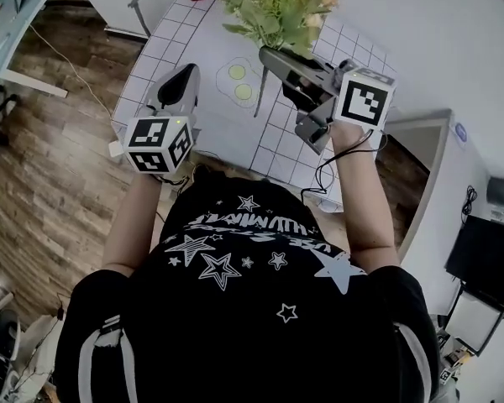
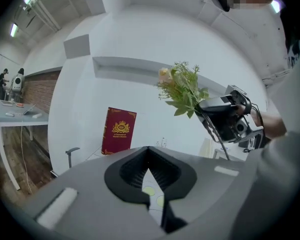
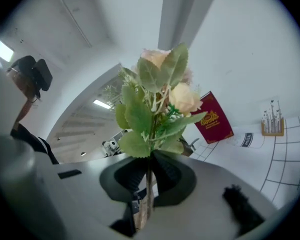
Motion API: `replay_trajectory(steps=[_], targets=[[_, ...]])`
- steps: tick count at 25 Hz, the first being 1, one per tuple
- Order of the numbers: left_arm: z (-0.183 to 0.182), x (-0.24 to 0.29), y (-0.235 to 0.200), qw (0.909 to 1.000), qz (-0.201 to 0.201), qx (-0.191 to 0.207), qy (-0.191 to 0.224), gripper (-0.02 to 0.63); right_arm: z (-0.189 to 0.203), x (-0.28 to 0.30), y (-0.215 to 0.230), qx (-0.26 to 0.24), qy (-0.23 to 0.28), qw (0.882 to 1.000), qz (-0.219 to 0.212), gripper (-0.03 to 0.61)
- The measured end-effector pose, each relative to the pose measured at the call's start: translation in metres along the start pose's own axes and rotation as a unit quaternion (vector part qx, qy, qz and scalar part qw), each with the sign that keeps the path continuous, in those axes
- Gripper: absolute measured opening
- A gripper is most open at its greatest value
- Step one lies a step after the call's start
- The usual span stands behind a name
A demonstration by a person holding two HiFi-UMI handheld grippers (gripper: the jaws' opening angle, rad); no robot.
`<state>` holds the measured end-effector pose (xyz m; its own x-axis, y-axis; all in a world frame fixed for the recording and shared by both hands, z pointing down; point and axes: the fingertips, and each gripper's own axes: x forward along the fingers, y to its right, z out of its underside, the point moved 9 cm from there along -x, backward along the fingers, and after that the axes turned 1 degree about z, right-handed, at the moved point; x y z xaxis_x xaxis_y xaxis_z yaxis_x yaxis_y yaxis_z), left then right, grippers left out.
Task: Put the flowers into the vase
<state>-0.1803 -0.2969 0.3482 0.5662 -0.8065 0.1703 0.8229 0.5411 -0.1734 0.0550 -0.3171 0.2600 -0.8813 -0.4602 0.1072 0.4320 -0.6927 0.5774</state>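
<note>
The person is holding two grey two-jaw grippers, one in each hand, over one white tabletop ruled with black grid lines [image 1: 172, 23]. The right gripper [image 3: 149, 173] is clamping its two jaws on the thin stems of one bunch of artificial flowers with green leaves and pale blossoms [image 3: 157, 99]. The bunch is being carried in the air above the far part of the tabletop, and nothing under it is touching it. Its leaves and blossoms are rising beyond the jaw tips, while one thin dark stem end [image 1: 259, 95] is hanging down below the jaws. Two blossoms are showing in the right gripper view, one peach in front and one pinker behind the top leaf.

The left gripper [image 2: 149, 155] is keeping its two jaws pressed together with nothing between them. It is hovering at the left, nearer the person and well apart from the bunch.

Two yellow-green round marks [image 1: 237, 72] are lying close together on a plain white patch of the tabletop, between the two grippers in the head view. One dark red book with a gold crest [image 2: 118, 130] is standing upright at the far edge, in front of the white wall. The person is wearing one black shirt printed with white stars [image 1: 235, 309]
</note>
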Motion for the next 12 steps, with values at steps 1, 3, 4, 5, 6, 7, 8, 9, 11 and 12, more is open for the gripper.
replay_trajectory(steps=[1,3,4,5,6,7,8,9,11,12], targets=[[-0.004,0.002,0.011,1.0000,0.005,0.002,0.000,0.009,-0.008,-0.013,-0.004,-0.004,0.010,1.000,0.003,0.043],[-0.004,0.004,0.019,0.9998,0.018,0.007,-0.001,0.009,-0.015,-0.025,-0.006,-0.009,0.027,1.000,0.007,0.043],[-0.001,0.006,0.019,0.9997,0.024,0.010,-0.001,0.009,-0.016,-0.027,-0.005,-0.010,0.036,0.999,0.008,0.043],[0.004,0.007,0.018,0.9995,0.031,0.013,-0.001,0.009,-0.015,-0.029,-0.002,-0.013,0.047,0.999,0.011,0.043],[0.008,0.009,0.017,0.9993,0.035,0.016,0.000,0.009,-0.016,-0.033,0.001,-0.019,0.058,0.998,0.015,0.043],[0.012,0.012,0.019,0.9991,0.037,0.019,-0.001,0.009,-0.018,-0.040,0.003,-0.027,0.070,0.997,0.020,0.043],[0.014,0.015,0.024,0.9990,0.038,0.022,-0.002,0.009,-0.022,-0.050,0.005,-0.034,0.083,0.996,0.026,0.043],[0.013,0.018,0.030,0.9989,0.041,0.023,-0.005,0.011,-0.028,-0.063,0.006,-0.040,0.097,0.994,0.032,0.043],[0.010,0.025,0.048,0.9981,0.055,0.026,-0.011,0.027,-0.038,-0.094,0.006,-0.049,0.133,0.989,0.052,0.043],[0.009,0.028,0.058,0.9975,0.062,0.030,-0.014,0.037,-0.043,-0.110,0.006,-0.054,0.154,0.984,0.066,0.043]])
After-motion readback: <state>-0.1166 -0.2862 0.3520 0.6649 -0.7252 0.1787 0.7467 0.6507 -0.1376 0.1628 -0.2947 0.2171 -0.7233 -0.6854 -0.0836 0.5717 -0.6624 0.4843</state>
